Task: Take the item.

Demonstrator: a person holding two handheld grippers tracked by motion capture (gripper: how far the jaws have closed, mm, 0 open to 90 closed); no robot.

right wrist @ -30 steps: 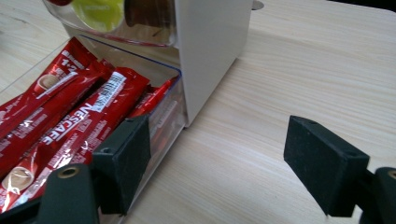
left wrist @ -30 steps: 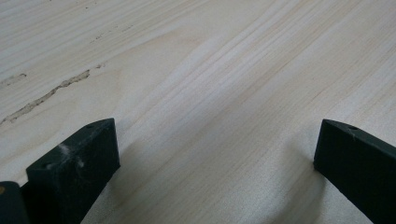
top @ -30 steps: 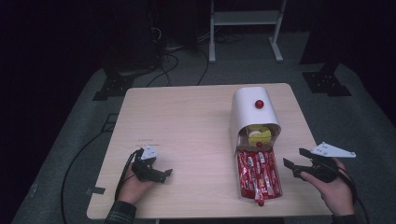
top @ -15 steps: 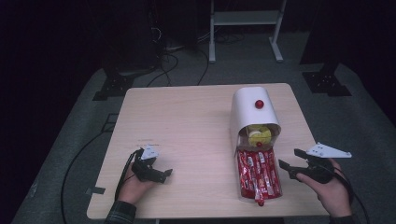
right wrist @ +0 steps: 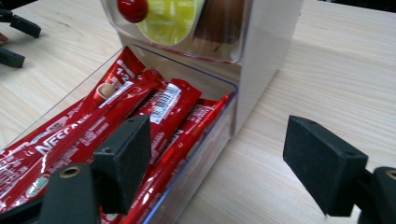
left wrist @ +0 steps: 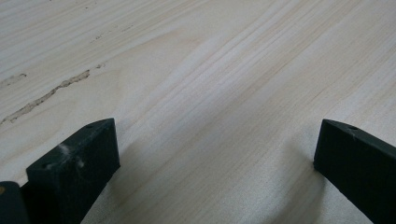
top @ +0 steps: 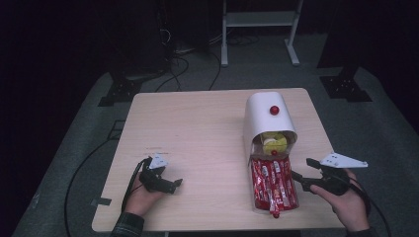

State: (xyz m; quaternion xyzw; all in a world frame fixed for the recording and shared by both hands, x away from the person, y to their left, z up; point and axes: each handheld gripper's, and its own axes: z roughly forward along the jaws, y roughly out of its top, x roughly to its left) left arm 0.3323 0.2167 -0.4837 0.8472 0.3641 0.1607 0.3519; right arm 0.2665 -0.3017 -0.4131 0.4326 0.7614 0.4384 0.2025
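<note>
R tool [top: 301,174] jaws apart beside clear tray [right wrist: 205,149] of red sachets [top: 272,183], L tool [top: 175,183] jaws apart on table [top: 197,128]

The left and middle of the wooden table [top: 197,133] lie bare, so a hand can sweep there freely, up to the far edge. On the right side, the white dispenser [top: 264,123] and its clear drawer [top: 253,197] of red coffee sticks [top: 272,182] form one long barrier running front to back. Only a narrow strip of tabletop remains between the drawer and the right edge.
</note>
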